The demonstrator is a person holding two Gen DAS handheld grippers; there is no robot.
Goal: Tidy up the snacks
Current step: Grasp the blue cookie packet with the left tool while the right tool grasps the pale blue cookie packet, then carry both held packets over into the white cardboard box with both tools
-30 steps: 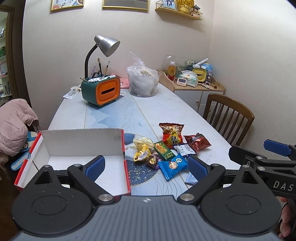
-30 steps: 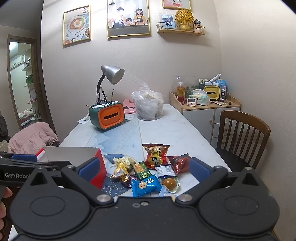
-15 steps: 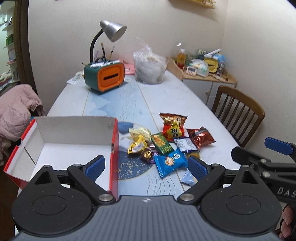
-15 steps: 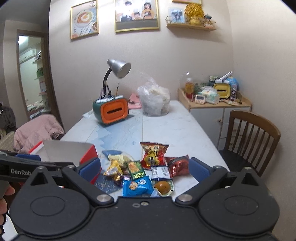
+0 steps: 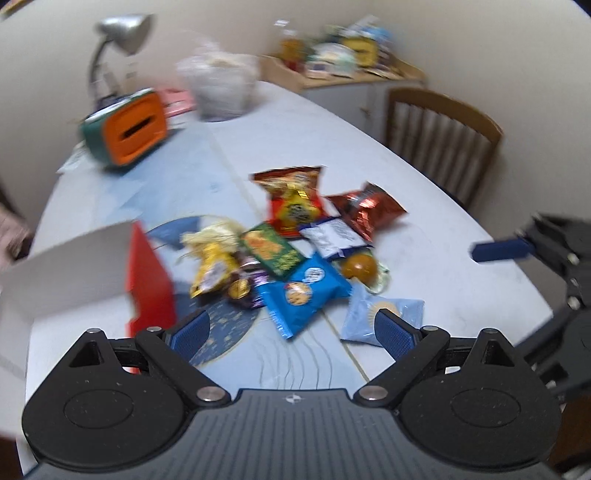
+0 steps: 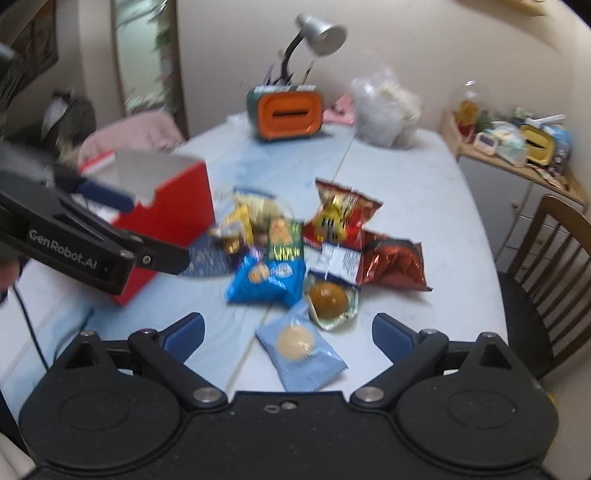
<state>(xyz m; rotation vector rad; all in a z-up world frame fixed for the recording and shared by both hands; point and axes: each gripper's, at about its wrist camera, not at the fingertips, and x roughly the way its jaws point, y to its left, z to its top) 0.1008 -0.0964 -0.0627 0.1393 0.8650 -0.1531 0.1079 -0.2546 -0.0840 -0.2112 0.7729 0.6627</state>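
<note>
Several snack packets lie in a pile on the table: a blue cookie packet [image 5: 303, 293] [image 6: 266, 278], a pale blue packet [image 5: 384, 314] [image 6: 301, 349], a green packet [image 5: 273, 253], a red chip bag [image 5: 293, 201] [image 6: 341, 214], a dark red bag [image 6: 393, 260] and a round bun in clear wrap [image 6: 330, 299]. A red box with a white inside [image 5: 149, 266] [image 6: 173, 214] stands open left of the pile. My left gripper [image 5: 291, 330] is open and empty above the near side of the pile. My right gripper [image 6: 288, 330] is open and empty above the pale blue packet.
An orange and green organizer [image 5: 129, 127] with a desk lamp [image 6: 321, 31] and a clear plastic bag [image 6: 384, 107] stand at the far end of the table. A wooden chair [image 5: 439, 136] is on the right. A cluttered side cabinet [image 6: 517, 147] is beyond it.
Both grippers have tipped downward and moved in over the snack pile, which now looks closer. Both views are blurred by motion. Both stay open.
</note>
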